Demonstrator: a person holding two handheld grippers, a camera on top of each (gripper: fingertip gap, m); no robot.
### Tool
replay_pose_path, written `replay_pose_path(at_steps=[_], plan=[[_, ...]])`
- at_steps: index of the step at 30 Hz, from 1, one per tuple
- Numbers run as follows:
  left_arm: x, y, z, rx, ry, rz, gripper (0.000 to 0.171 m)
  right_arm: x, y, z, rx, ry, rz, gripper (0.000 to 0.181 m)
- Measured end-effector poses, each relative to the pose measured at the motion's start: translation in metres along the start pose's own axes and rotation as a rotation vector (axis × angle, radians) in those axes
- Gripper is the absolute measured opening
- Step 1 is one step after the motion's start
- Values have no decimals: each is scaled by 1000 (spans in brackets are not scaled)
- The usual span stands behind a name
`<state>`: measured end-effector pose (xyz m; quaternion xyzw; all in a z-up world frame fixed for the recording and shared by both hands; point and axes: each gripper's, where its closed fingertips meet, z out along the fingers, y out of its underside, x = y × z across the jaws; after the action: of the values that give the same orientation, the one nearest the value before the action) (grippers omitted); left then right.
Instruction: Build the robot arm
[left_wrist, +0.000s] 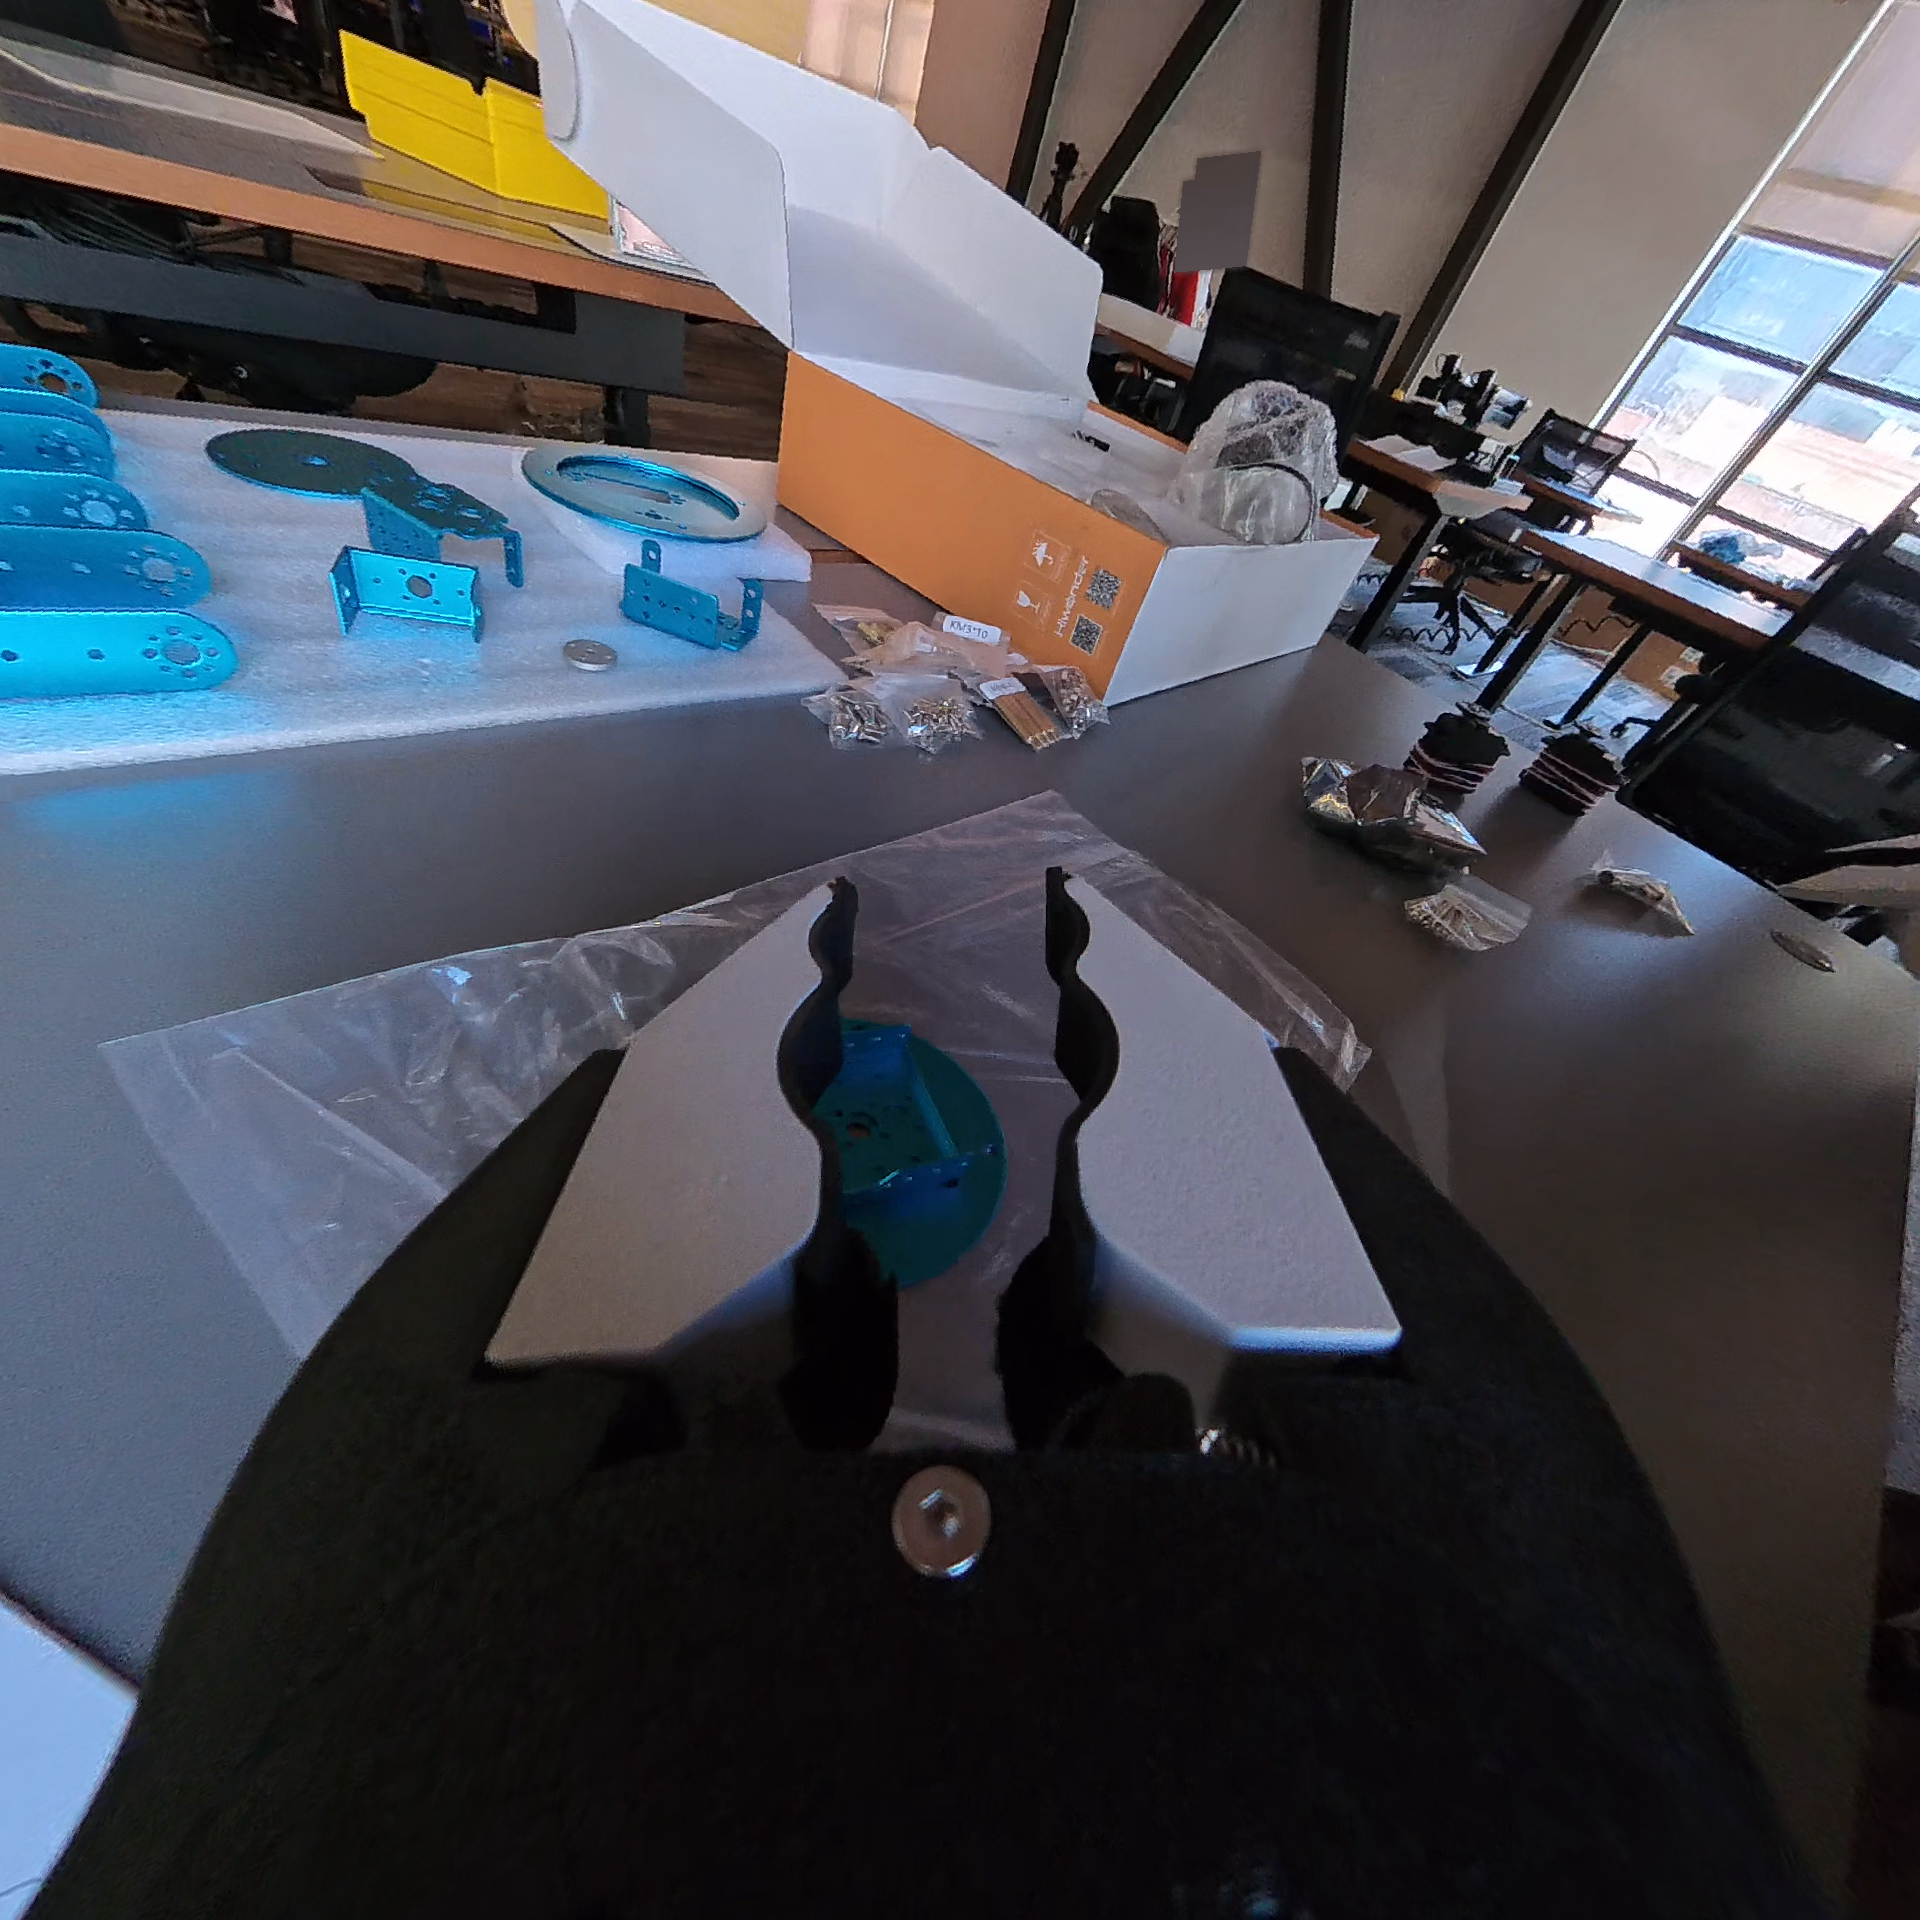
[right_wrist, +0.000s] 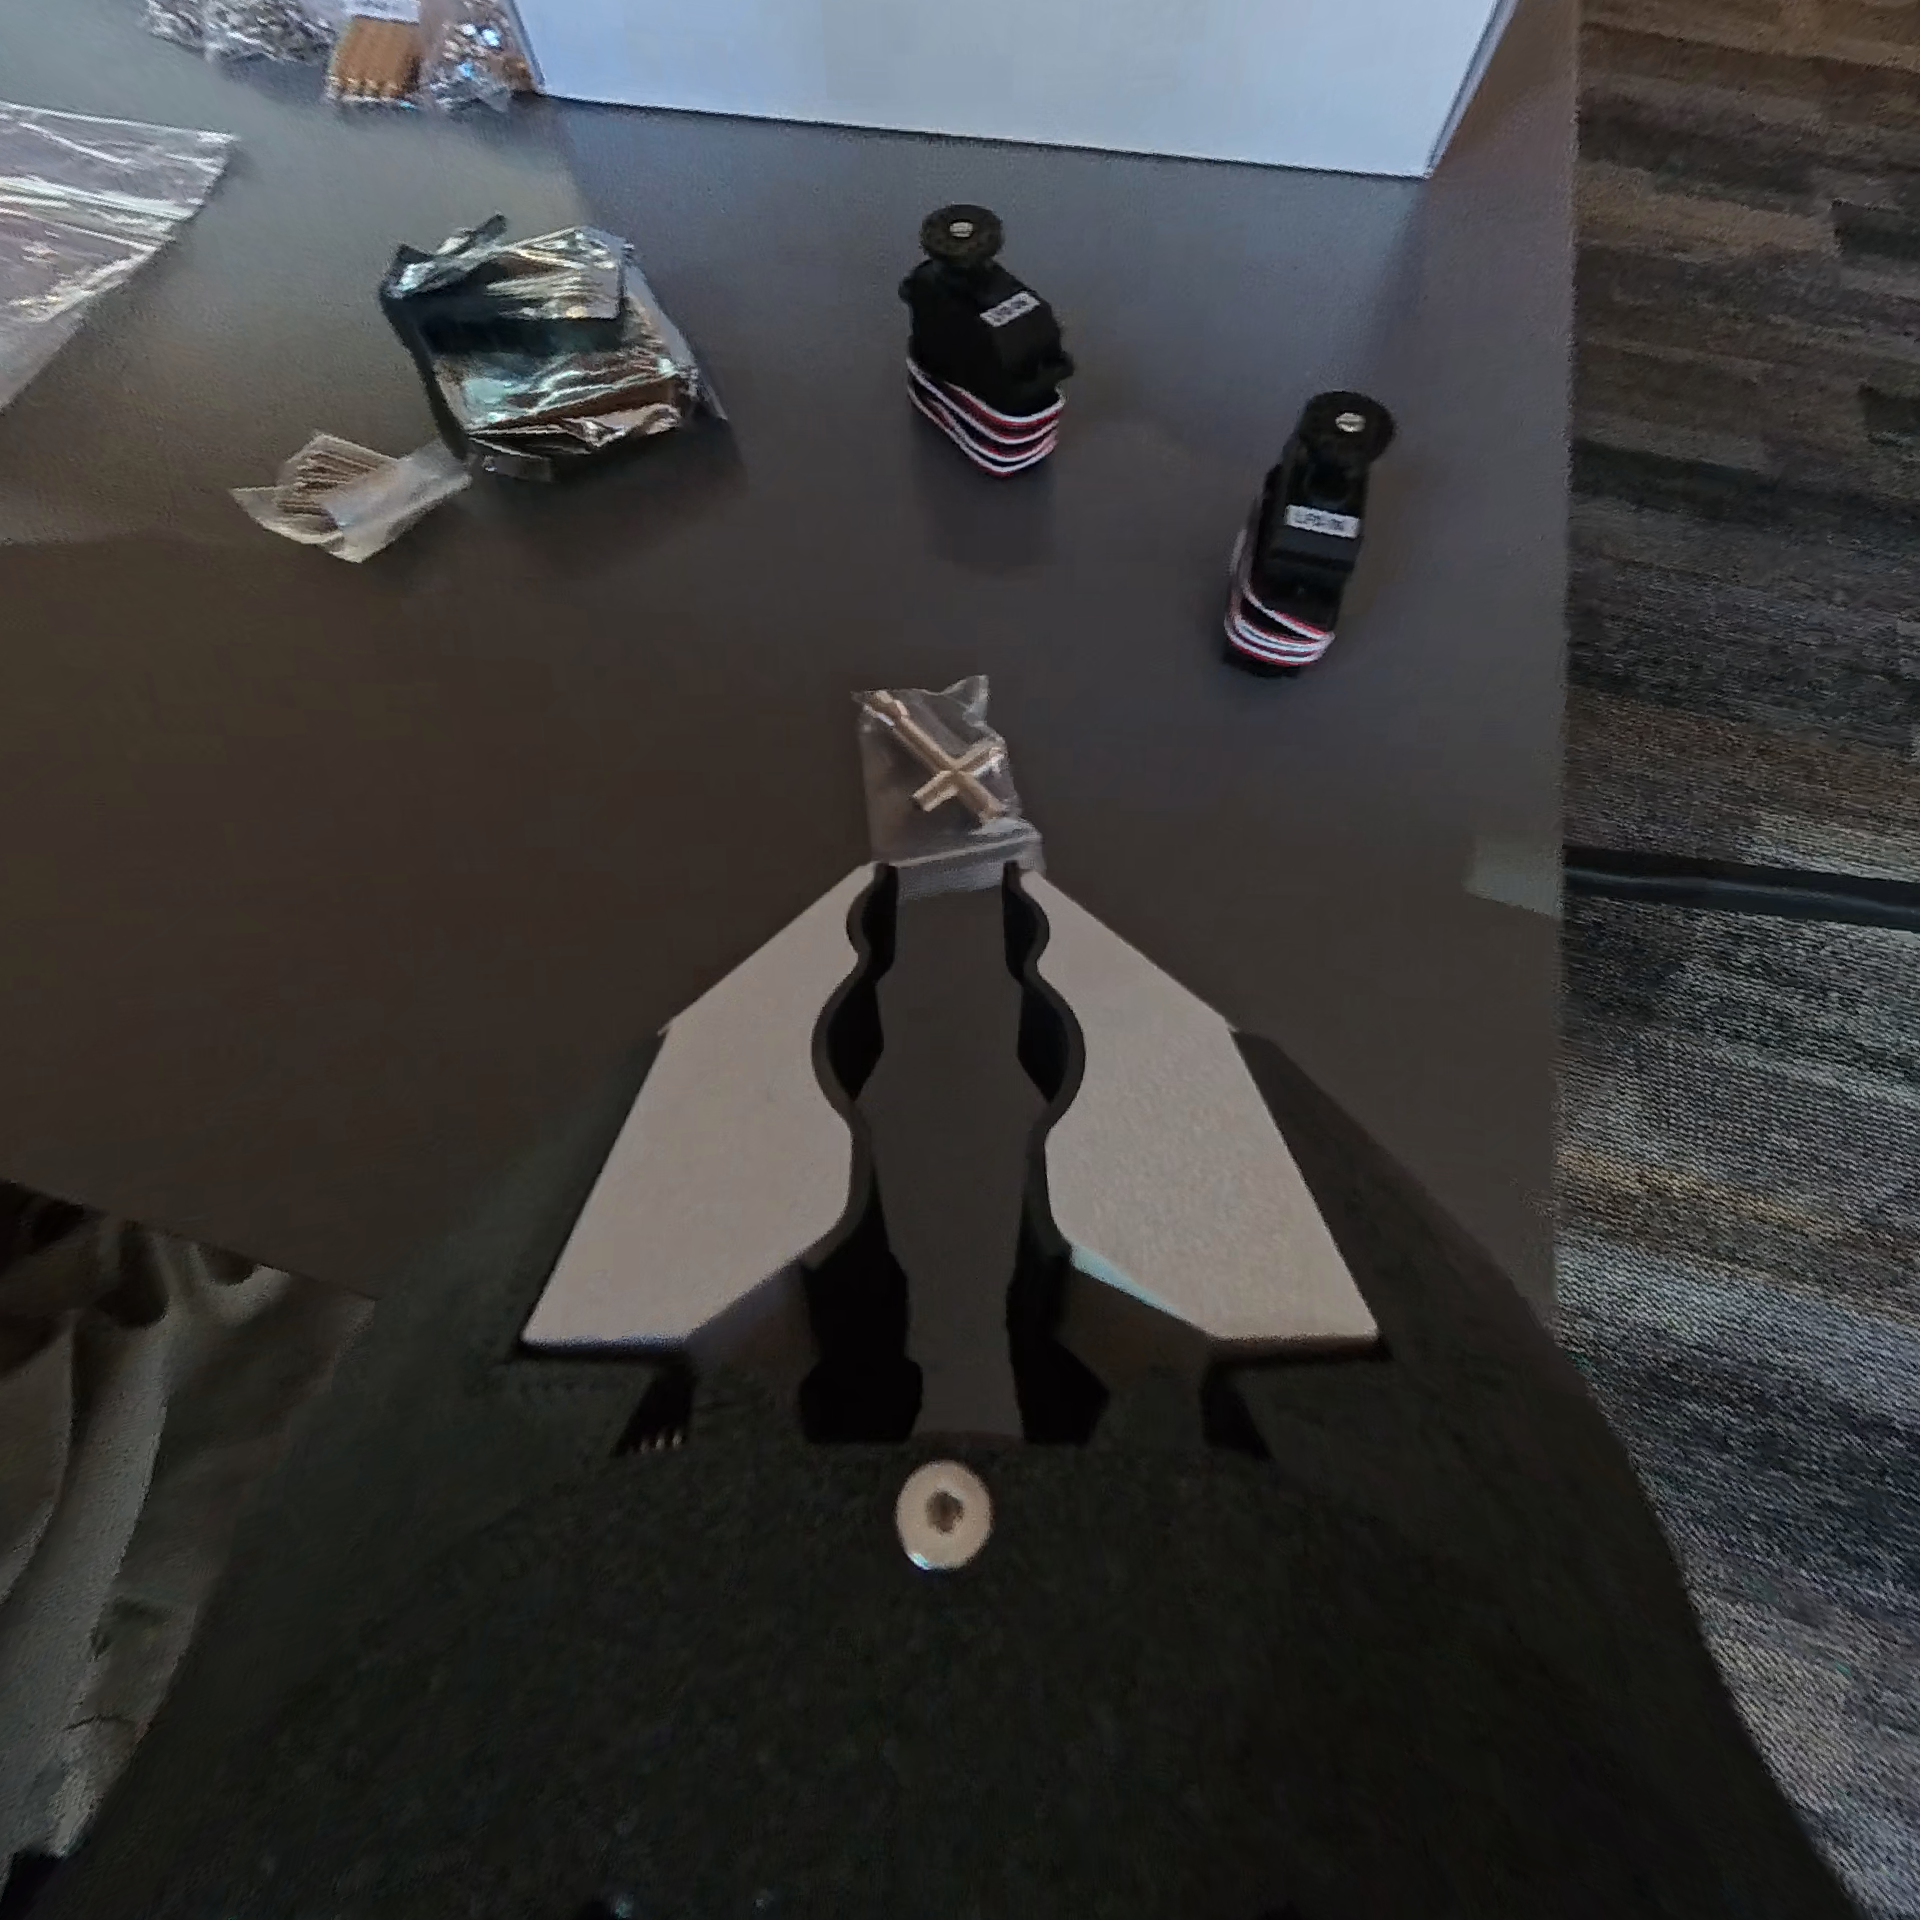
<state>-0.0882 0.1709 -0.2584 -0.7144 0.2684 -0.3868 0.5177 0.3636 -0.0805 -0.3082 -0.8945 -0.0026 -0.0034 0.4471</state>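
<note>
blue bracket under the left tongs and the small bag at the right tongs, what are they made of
Blue bracket: looks like anodised metal, probably aluminium; glossy blue sheen, crisp folds, drilled holes. Small bag: thin clear plastic film, shiny and creased, with pale metal rods inside.

An office workshop: rows of desks (left_wrist: 1621, 582), large windows (left_wrist: 1787, 416), kit parts (left_wrist: 405, 592) laid out

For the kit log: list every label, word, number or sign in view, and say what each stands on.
I do not copy wording; these things carry it:
Orange box, side: handling symbols, two square codes, a brand word.
Small screw bag: white sticker with a short code.
Rear servo: white label, too blurred to read.
Near servo: white label, too blurred to read.
</note>
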Motion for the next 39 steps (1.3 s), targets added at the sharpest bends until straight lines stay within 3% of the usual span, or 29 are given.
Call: replay_pose_path(at_steps=[15,23,27,30,33,39], plan=[[-3,4,-3,-9,-33,20,36,-143,-33,58,46,-395,-124,20],[-4,9,-5,-46,-82,107,35,-242,-106,83,102,-629,-374,20],[5,10,-22,-79,-31,50,36,-313,-140,107,64,-789,-544,19],[4,14,-41,-107,-51,38,36,-360,-147,134,2,-895,-607,18],[-1,23,-62,-162,-96,57,36,-391,-144,164,-107,-935,-601,20],[-11,37,-97,-168,-140,124,36,-427,-144,208,-132,-876,-607,20]])
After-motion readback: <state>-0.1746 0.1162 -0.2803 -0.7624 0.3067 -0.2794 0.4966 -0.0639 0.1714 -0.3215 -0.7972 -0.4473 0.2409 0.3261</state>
